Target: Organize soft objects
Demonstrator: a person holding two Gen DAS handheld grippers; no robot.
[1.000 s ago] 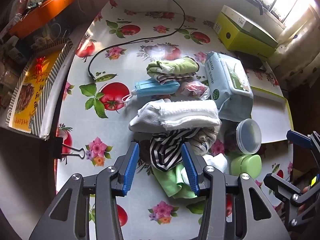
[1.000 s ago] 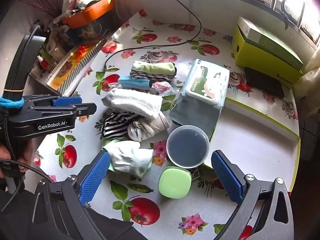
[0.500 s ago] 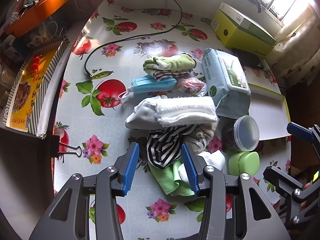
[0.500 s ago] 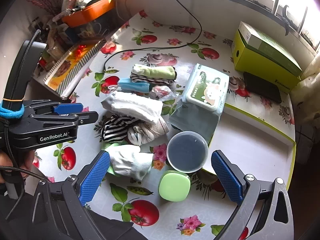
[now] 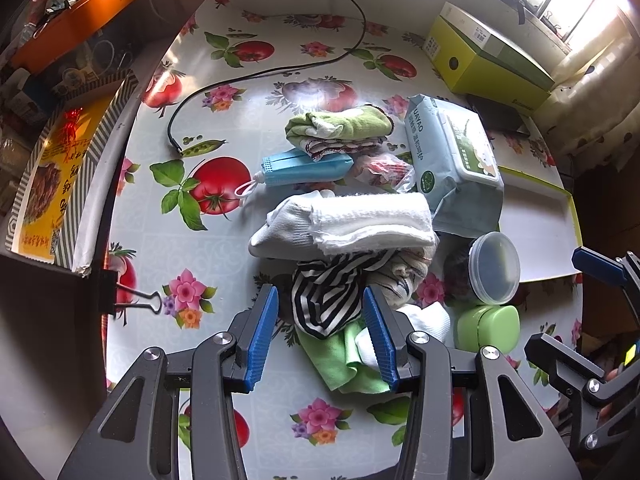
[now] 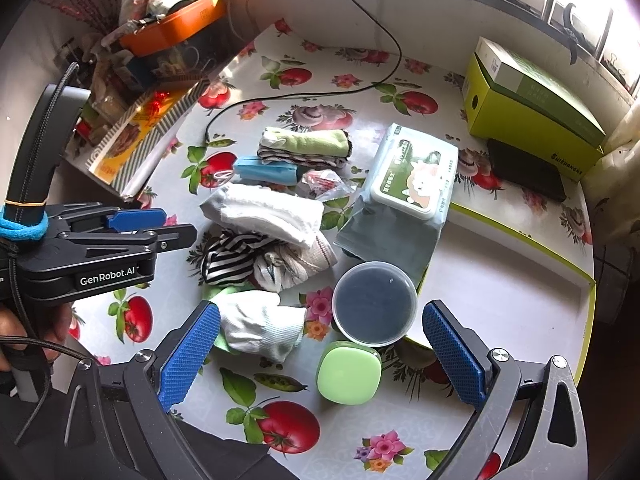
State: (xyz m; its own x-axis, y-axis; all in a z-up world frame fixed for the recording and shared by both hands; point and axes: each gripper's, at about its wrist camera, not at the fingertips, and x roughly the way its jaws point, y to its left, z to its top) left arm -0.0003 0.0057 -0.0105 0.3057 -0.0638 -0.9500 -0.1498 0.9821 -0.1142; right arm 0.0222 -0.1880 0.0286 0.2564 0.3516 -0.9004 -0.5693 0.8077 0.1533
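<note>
Loosely heaped near the surface's middle, the black-and-white striped cloth [image 5: 326,300] lies between a folded white towel [image 5: 360,220] and a green cloth [image 5: 344,354] toward the near edge. It looks light and limp, likely to sag and drag its neighbours, so pinch a bunched fold at its centre. Left gripper [image 5: 320,330] hovers over it, jaws released; right gripper [image 6: 320,354] hangs spread wide and empty over the green case [image 6: 348,372].

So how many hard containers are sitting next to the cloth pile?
2. A round clear plastic tub with a dark lid lies at the white tray's near corner; a rounded-square green plastic case sits just in front of it. Cloths could hide others.
</note>
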